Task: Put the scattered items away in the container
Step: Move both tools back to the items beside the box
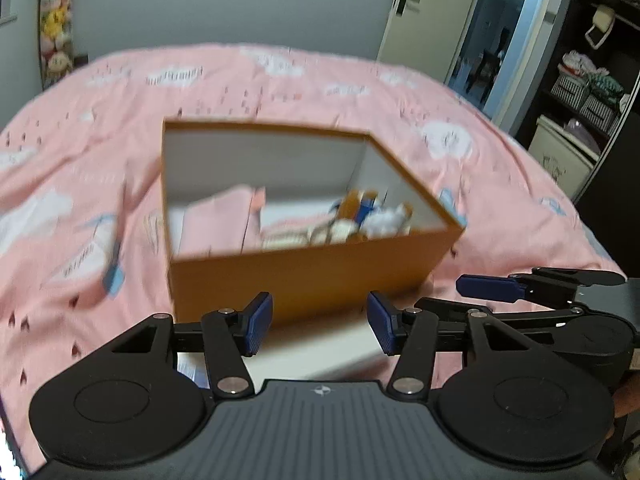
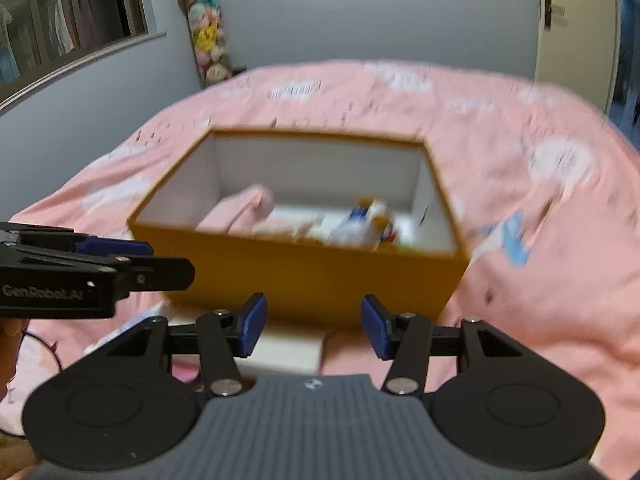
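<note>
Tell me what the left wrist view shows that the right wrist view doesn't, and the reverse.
Only the left wrist view: an open doorway and dark shelving with striped baskets on its right side.

Only the right wrist view: a window with clothes hanging behind the glass at upper left.

Both: the open orange cardboard box on the pink cloud-print bedspread, with pink folded fabric and small blurred toys inside; a white flat item just before the box; the hanging column of plush toys. The left gripper and right gripper have open, empty jaws.

Orange box point(image 1: 304, 268) on pink bed point(image 1: 80, 152), blurred pink and white items inside, left gripper point(image 1: 320, 326) jaws apart, empty, right gripper point(image 1: 492, 286) alongside.
</note>
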`<state>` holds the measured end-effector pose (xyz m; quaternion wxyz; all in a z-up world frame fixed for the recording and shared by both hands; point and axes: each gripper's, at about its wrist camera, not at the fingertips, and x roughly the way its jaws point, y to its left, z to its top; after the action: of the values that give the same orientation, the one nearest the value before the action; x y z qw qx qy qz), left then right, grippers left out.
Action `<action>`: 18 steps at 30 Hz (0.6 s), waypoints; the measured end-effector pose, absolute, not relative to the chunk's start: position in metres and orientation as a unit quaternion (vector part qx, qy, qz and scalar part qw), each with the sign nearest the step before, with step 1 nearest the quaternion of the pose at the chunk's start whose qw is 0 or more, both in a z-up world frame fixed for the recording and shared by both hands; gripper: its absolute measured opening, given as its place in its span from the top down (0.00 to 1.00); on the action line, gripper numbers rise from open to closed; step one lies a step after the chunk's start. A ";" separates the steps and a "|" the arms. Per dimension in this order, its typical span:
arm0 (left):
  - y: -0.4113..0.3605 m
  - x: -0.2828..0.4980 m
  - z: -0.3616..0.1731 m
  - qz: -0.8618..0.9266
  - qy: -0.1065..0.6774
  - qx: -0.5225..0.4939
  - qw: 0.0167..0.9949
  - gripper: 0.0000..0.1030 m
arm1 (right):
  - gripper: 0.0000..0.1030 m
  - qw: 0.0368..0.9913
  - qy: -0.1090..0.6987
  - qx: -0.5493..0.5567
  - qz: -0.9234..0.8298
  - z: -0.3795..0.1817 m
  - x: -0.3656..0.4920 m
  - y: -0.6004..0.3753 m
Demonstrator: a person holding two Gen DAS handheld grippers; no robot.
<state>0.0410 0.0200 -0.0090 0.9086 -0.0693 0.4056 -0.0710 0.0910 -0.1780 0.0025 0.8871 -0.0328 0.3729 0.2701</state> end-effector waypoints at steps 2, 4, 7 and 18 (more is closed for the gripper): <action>0.023 0.037 -0.015 -0.069 0.423 -0.066 0.901 0.41 | 0.46 0.873 0.401 -0.022 0.277 -0.008 0.089 -0.176; 0.025 0.031 -0.021 -0.068 0.436 -0.059 0.895 0.41 | 0.46 0.859 0.428 -0.009 0.282 -0.018 0.087 -0.176; 0.026 0.023 -0.028 -0.073 0.455 -0.045 0.886 0.41 | 0.46 0.841 0.459 0.002 0.286 -0.030 0.085 -0.175; 0.017 -0.003 -0.046 -0.114 0.491 0.062 0.861 0.41 | 0.43 0.788 0.514 -0.036 0.336 -0.054 0.064 -0.144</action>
<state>-0.0027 0.0172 -0.0463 0.8612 0.0623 0.4914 -0.1139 0.0641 -0.1439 -0.0545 0.7881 -0.0356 0.5143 0.3364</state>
